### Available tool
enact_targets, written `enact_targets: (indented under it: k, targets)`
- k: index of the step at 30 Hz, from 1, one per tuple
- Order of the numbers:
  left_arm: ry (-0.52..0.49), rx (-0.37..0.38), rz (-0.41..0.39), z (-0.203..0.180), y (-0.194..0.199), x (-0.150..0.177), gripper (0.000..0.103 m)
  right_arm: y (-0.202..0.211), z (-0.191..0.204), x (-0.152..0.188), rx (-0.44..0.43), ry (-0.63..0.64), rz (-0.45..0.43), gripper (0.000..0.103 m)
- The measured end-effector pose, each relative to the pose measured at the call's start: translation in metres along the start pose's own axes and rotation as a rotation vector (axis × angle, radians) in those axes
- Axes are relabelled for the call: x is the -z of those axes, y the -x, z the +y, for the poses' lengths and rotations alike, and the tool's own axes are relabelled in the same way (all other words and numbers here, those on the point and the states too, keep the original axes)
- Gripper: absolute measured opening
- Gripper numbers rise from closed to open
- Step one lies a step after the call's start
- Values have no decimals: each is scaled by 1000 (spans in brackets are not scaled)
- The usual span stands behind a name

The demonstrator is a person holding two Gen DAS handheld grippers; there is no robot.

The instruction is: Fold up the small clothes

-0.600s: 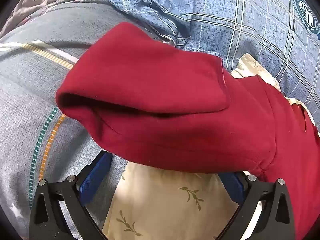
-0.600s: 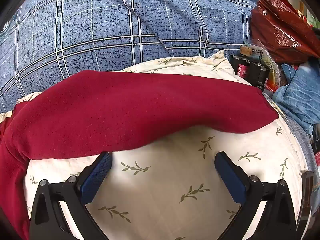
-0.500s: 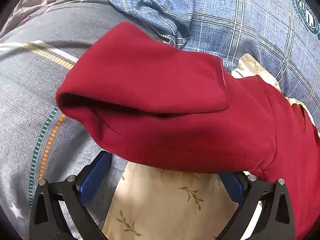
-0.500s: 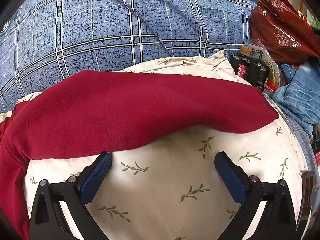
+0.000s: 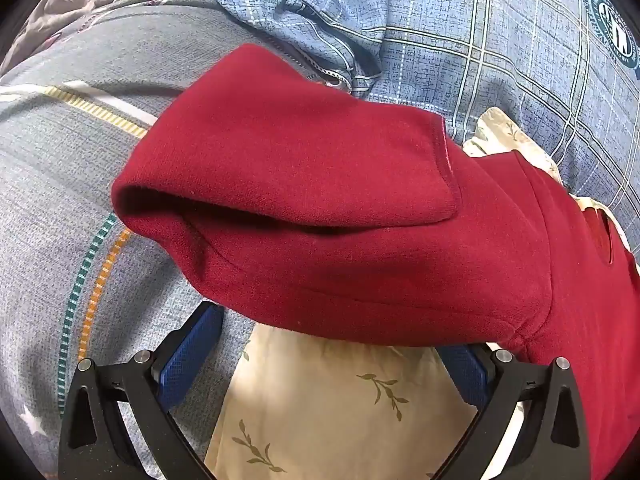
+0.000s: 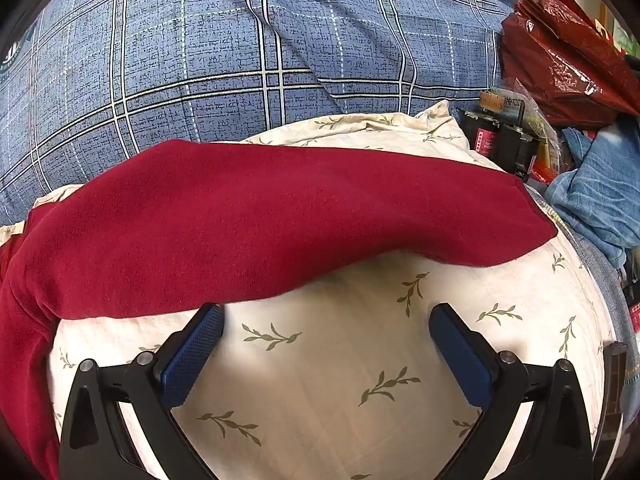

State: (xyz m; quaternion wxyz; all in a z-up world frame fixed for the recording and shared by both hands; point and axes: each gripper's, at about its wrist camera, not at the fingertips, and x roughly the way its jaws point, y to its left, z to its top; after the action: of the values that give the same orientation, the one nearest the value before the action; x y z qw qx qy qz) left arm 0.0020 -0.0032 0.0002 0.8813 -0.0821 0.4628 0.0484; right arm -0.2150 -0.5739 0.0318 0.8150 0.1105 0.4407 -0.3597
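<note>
A dark red fleece garment [image 5: 320, 200] lies across a cream pillow with a leaf print [image 5: 320, 400]. In the left wrist view one part of it is folded over on top, its hemmed edge to the right. My left gripper [image 5: 332, 344] stands open just below the garment's near edge, and the cloth covers the tip of its right finger. In the right wrist view the red garment [image 6: 260, 224] stretches as a long band over the pillow [image 6: 340, 380]. My right gripper [image 6: 326, 332] is open over bare pillow, its left fingertip touching or just under the red edge.
A blue plaid quilt [image 6: 200, 60] lies behind the pillow, and a grey striped bedcover [image 5: 60, 200] lies to the left. At the right are a red plastic bag [image 6: 568, 56], small dark boxes [image 6: 500, 140] and blue denim [image 6: 592, 200].
</note>
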Motion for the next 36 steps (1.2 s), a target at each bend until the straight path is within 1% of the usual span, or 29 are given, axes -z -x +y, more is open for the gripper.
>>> enact_targets:
  k: [5, 8, 10, 11, 13, 16, 17, 21, 24, 25, 27, 28, 29, 31, 34, 36]
  targets:
    - [-2, 3, 13, 3, 2, 1, 102, 2, 2, 1, 1, -2, 10, 103]
    - [-8, 5, 38, 2, 6, 3, 102, 15, 5, 9, -25, 3, 72, 103]
    - [-7, 17, 44, 4, 12, 5, 101, 25, 10, 21, -45, 17, 86, 103]
    - [-4, 23, 41, 4, 16, 6, 98, 41, 14, 34, -67, 25, 81, 103]
    - [-6, 31, 32, 4, 24, 7, 95, 64, 16, 50, -108, 27, 58, 103]
    - [-34, -4, -19, -3, 44, 9, 95, 103, 34, 75, -236, 34, 59, 103]
    - [-42, 0, -38, -5, 50, 11, 95, 117, 44, 80, -265, 50, 51, 103]
    - [-70, 36, -119, -15, 81, 18, 95, 161, 92, 85, -378, 133, -29, 103]
    - [-91, 34, -143, -21, 98, 29, 95, 175, 128, 79, -460, 152, -65, 103]
    - [-99, 32, -148, -24, 101, 32, 95, 177, 145, 80, -471, 166, -69, 103]
    - [-122, 28, -158, -30, 109, 38, 95, 173, 165, 80, -476, 183, -54, 103]
    - [-134, 25, -167, -34, 112, 41, 95, 174, 175, 84, -485, 192, -54, 103]
    - [-148, 22, -179, -37, 119, 45, 95, 173, 183, 85, -484, 202, -52, 103]
    - [-170, 23, -193, -42, 130, 51, 95, 173, 203, 87, -454, 250, -51, 103]
    - [-189, 57, -214, -44, 146, 58, 95, 184, 215, 92, -439, 291, -94, 103]
    - [-189, 81, -209, -44, 149, 56, 95, 189, 220, 91, -448, 295, -107, 103]
